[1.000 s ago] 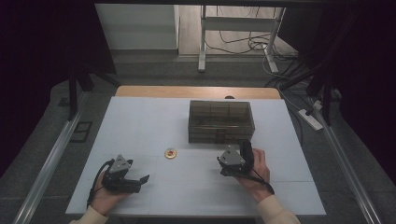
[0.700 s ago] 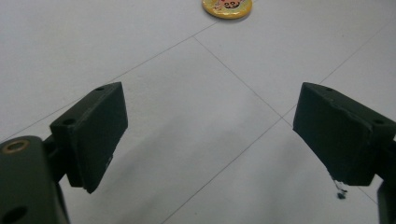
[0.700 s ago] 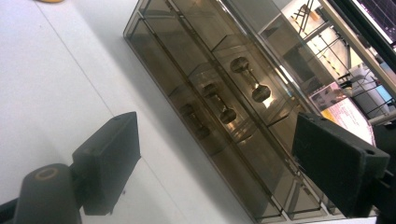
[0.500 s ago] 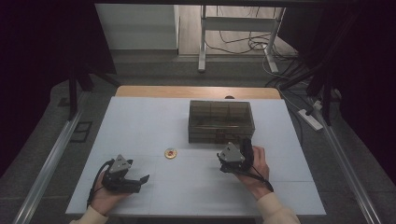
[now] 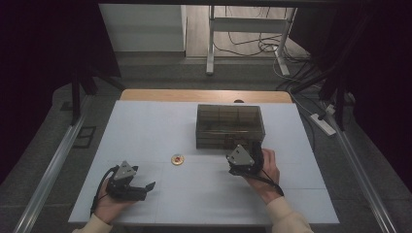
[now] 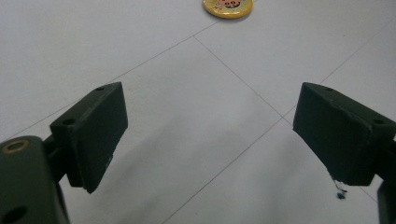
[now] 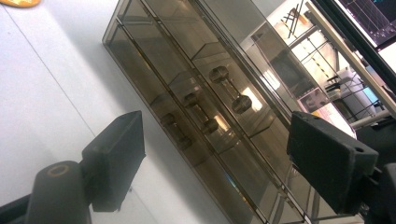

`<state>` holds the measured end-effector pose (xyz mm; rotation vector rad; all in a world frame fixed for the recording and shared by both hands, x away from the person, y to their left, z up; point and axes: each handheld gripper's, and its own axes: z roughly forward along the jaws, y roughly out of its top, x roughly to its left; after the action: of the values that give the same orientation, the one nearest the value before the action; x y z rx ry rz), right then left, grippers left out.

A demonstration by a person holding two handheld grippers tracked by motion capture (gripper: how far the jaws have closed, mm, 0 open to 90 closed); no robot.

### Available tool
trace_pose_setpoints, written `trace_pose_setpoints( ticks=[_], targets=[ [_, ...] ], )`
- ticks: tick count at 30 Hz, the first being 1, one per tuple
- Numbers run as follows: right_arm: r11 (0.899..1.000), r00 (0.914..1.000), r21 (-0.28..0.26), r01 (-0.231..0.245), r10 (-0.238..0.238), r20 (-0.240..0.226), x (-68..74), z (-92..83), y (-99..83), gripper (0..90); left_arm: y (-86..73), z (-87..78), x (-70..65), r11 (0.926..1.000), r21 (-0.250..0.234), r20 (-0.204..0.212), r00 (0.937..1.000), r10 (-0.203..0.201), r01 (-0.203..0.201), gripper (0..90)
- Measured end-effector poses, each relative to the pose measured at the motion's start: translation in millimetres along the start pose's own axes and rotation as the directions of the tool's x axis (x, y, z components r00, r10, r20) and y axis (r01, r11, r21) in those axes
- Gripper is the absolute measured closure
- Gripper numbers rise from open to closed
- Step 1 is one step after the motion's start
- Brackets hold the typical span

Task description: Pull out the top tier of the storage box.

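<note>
On the near side of a dim room stands a white table point(image 5: 145, 126), its top crossed by thin seam lines and its far edge showing a strip of bare wood. Beyond it lie grey floor, a metal frame's legs and loose cables; dark curtains close off both sides, and a power strip point(image 5: 322, 124) rests on the floor to the right.

A smoky, see-through drawer box point(image 5: 230, 126) sits on the far middle of the table. Seen from the right gripper view, its front point(image 7: 196, 112) carries several small knobs, though how many drawers it has is hard to tell through the reflections. A small yellow disc point(image 5: 178, 159) lies flat to the near left of the box, well apart from it.

The left gripper point(image 5: 148, 187) rests low at the near left, pointing right toward the disc, its jaws spread wide with bare table between them. The right gripper point(image 5: 237, 167) sits just near of the box's front right corner, facing the drawers, jaws likewise wide apart and gripping nothing.
</note>
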<state>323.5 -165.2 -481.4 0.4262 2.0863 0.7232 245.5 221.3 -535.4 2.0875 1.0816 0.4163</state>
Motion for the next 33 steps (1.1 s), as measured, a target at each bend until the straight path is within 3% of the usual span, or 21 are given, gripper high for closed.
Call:
trace_pose_setpoints(
  ticks=[33],
  targets=[
    [0.998, 0.9971, 0.011, 0.061, -0.062, 0.045, -2.1, 16.6, 3.3, 31.5, -0.1, -0.4, 0.1, 1.0000, -0.003, 0.001, 1.0000, 0.004, -0.004, 10.6]
  ],
)
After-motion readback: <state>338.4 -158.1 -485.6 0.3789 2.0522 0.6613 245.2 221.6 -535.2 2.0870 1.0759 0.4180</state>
